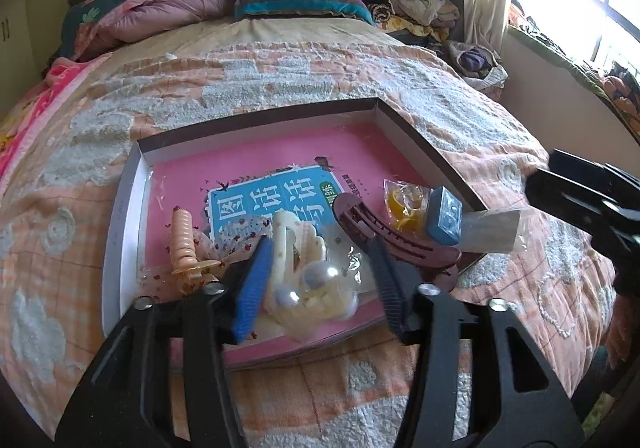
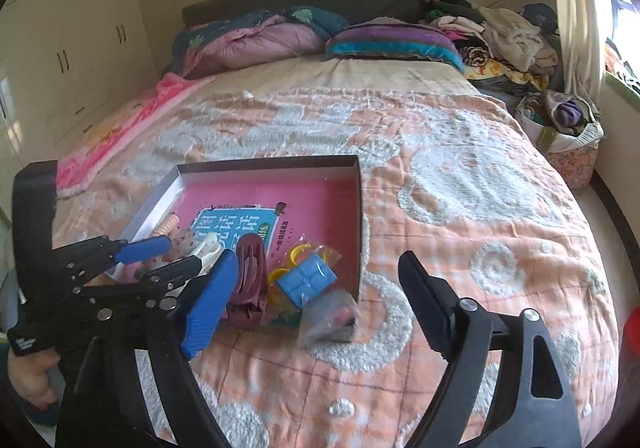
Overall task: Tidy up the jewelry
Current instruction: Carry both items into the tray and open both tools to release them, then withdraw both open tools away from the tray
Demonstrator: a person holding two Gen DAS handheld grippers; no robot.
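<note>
left gripper [image 1: 316,280]: jaws part open over near end of tray [image 1: 120,215]; clear packet of pearl pieces [image 1: 316,288] lies between the fingers, pads seem clear of it; no firm grip seen
step, judged: settle packet flat inside tray, beside cream clip [image 1: 280,244] and peach clip [image 1: 184,244], before lifting clear
maroon hair clip [image 2: 250,280]: at tray's near edge
yellow rings [image 2: 298,254], blue box [image 2: 310,278]: near right corner of tray
right gripper [image 2: 320,300]: jaws wide, holding nothing; small clear bag [image 2: 328,318] on bedspread [image 2: 460,207] at tray corner, below them
view gap: left wrist shows the pearls; right wrist shows the bag lies outside the tray
</note>
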